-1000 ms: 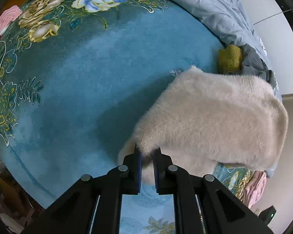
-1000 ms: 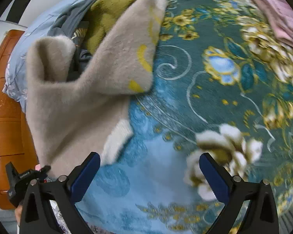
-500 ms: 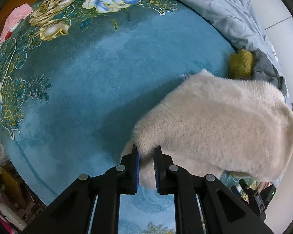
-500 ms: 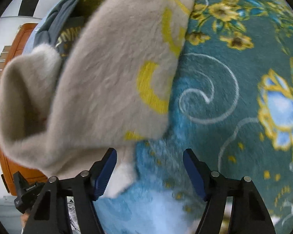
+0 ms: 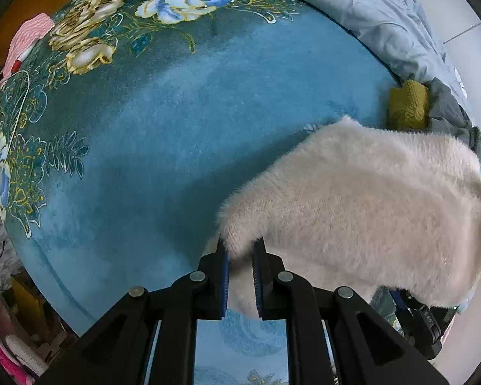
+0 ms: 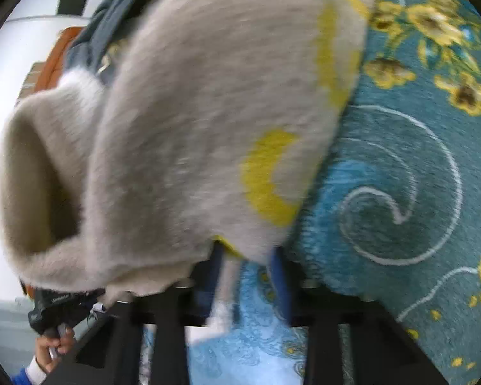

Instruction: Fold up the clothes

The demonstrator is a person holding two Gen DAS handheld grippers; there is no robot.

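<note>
Sweater held up over the bed, fold not yet laid flat

The bed (image 5: 182,147), spread with a teal flowered blanket, carries a grey duvet (image 5: 362,9) along its far edge and an olive garment (image 5: 407,104) with other dark clothes beside it, which look like they are waiting their turn. The cream sweater (image 5: 362,205), with yellow shapes on one face, hangs in the air, draped and bulging, its far corner reaching toward the olive piece; no neat fold shows on it, so by my judgement it is mid-handling and needs laying down and squaring. The left gripper (image 5: 240,250) has its jaws pinched on the sweater's near edge. The right gripper (image 6: 247,256) sits under the other edge, jaws narrowed with fabric between them, but blur hides whether they actually clamp.
</note>
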